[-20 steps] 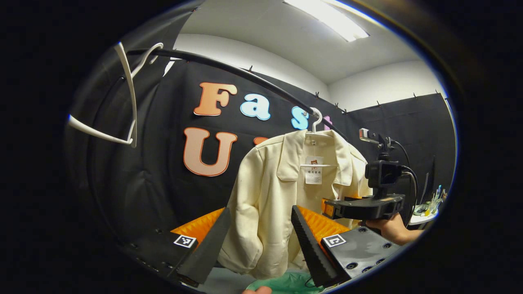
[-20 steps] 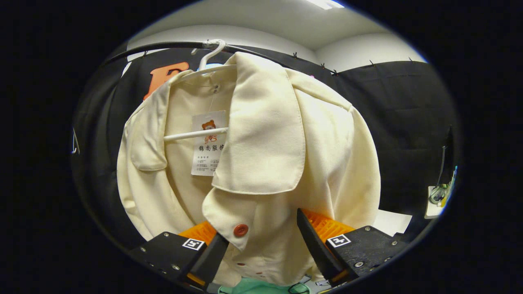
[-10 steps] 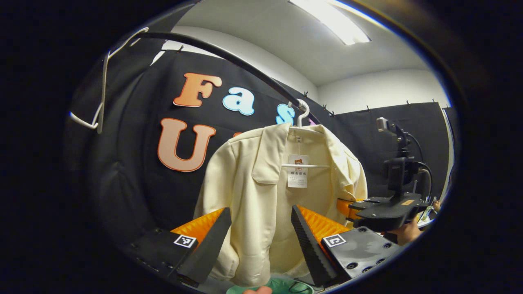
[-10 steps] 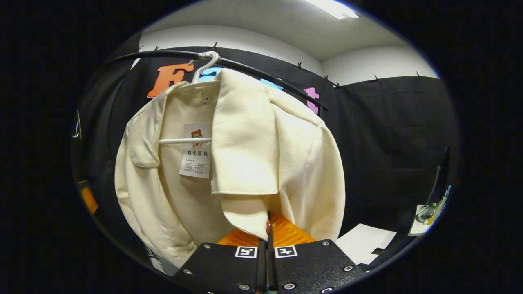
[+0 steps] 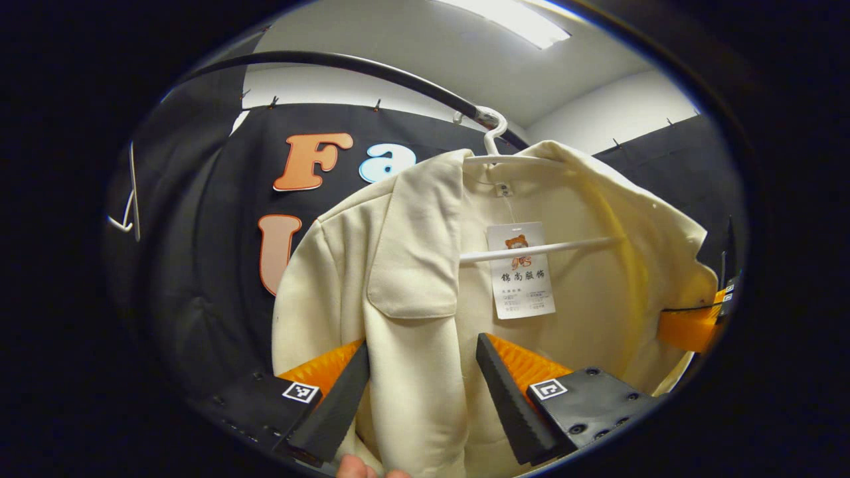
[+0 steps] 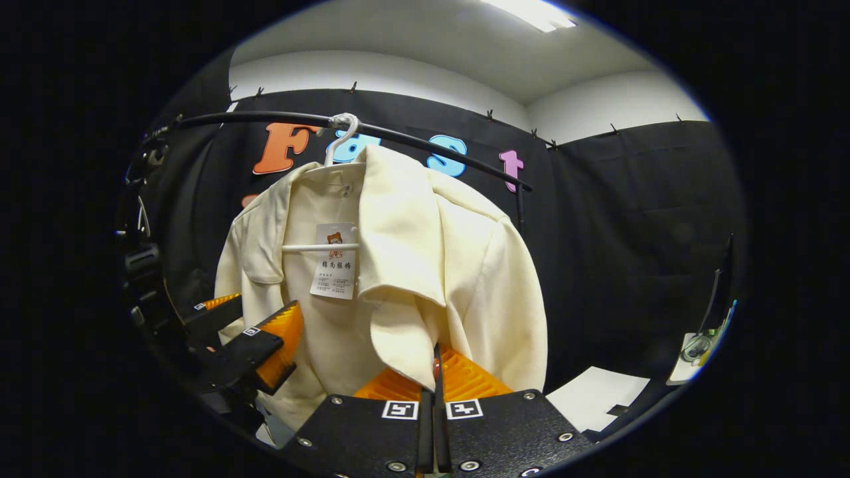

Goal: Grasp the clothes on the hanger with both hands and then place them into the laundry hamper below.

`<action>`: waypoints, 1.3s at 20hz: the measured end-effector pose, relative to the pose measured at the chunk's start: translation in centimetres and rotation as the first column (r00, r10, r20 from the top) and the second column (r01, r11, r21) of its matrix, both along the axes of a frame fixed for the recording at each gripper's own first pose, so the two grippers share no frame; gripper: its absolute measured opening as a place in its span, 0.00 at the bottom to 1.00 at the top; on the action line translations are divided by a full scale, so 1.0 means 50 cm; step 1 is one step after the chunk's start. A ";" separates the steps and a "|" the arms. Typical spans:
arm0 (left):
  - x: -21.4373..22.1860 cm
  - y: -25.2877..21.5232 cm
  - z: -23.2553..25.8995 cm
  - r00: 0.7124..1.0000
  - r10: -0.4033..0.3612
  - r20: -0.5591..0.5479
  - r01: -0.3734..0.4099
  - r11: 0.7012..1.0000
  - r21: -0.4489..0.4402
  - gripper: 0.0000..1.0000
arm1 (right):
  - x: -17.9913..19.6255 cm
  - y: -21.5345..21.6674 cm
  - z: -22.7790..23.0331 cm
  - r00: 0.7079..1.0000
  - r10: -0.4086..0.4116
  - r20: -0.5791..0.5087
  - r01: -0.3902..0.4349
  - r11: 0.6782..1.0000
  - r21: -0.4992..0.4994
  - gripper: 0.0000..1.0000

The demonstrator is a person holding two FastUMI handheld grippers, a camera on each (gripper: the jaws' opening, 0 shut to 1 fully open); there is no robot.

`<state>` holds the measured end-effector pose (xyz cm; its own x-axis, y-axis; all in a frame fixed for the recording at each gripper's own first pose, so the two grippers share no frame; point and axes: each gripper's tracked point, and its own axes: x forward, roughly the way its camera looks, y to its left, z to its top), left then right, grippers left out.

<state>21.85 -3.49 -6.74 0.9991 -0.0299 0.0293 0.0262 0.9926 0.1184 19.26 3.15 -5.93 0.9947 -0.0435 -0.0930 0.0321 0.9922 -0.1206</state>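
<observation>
Left gripper view: cream jacket point(image 5: 425, 279) hung on a white hanger point(image 5: 531, 249) from a black rail point(image 5: 372, 66), paper tag point(image 5: 521, 269) inside the collar. Left gripper point(image 5: 422, 392) spread wide, front edge of the jacket between the fingers point(image 5: 332, 411), untouched by either as far as can be told. Right gripper view: same jacket point(image 6: 398, 265) on the rail point(image 6: 412, 136). Right gripper point(image 6: 435, 378) clenched tight on the jacket's front flap near a red button point(image 6: 435, 363). Left gripper point(image 6: 249, 338) at the jacket's other side, apart.
</observation>
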 end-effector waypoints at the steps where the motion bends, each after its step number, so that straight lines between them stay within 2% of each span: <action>1: 0.005 0.019 -0.006 0.999 0.036 0.006 -0.036 0.999 0.023 0.99 | 0.000 -0.005 0.001 1.000 -0.003 0.003 0.003 1.000 -0.004 0.01; 4: 0.016 0.085 -0.004 0.989 0.122 0.084 -0.132 0.984 0.124 0.97 | -0.001 -0.020 0.008 1.000 -0.012 0.014 0.012 1.000 -0.002 0.01; 5: 0.015 0.092 -0.010 0.989 0.120 0.090 -0.133 0.979 0.157 0.98 | -0.001 -0.024 0.010 1.000 -0.013 0.015 0.013 1.000 0.000 0.01; 8: 0.006 0.099 -0.010 0.995 0.073 0.073 -0.084 0.984 0.159 0.53 | -0.002 -0.027 0.017 1.000 -0.014 0.023 0.014 1.000 -0.002 0.01; 10: 0.003 0.113 0.006 0.997 0.042 0.067 -0.050 0.991 0.124 0.18 | -0.003 -0.029 0.018 1.000 -0.014 0.020 0.014 1.000 -0.001 0.01; 11: -0.007 0.119 0.012 0.998 0.033 0.054 -0.038 0.994 0.102 0.09 | -0.005 -0.032 0.021 1.000 -0.015 0.022 0.015 1.000 0.001 0.01; 14: -0.046 0.131 0.037 1.000 -0.001 0.027 0.001 1.000 0.010 0.12 | -0.023 -0.035 0.040 0.999 -0.022 0.047 0.022 1.000 -0.003 0.01; 15: -0.043 0.140 0.051 1.000 0.006 0.025 -0.006 1.000 -0.001 0.07 | -0.032 -0.033 0.047 0.998 -0.018 0.063 0.018 1.000 -0.008 0.00; 17: -0.052 0.149 0.069 0.999 0.010 0.033 -0.010 1.000 -0.015 0.10 | -0.050 -0.041 0.068 0.994 -0.033 0.106 0.036 0.999 -0.018 0.00; 18: -0.058 0.152 0.077 0.999 0.012 0.039 -0.011 1.000 -0.022 0.07 | -0.058 -0.047 0.076 0.991 -0.044 0.124 0.046 0.999 -0.019 0.00; 21: -0.071 0.164 0.089 0.999 0.016 0.045 -0.018 0.999 0.030 0.10 | -0.065 -0.053 0.093 0.991 -0.038 0.131 0.039 0.999 -0.001 0.00; 23: -0.072 0.180 0.121 0.996 0.042 0.081 -0.047 0.997 0.061 0.07 | -0.068 -0.068 0.116 0.990 -0.045 0.134 0.048 0.999 -0.021 0.00; 26: -0.097 0.200 0.169 0.983 0.080 0.162 -0.109 0.978 0.177 0.07 | -0.077 -0.092 0.163 0.986 -0.055 0.160 0.066 0.996 -0.062 0.00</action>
<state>17.00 6.51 1.73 0.9817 0.0455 0.1851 -0.0995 0.9505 0.2944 15.42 -1.47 2.20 0.9920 -0.1048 0.0704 0.1157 0.9777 -0.1751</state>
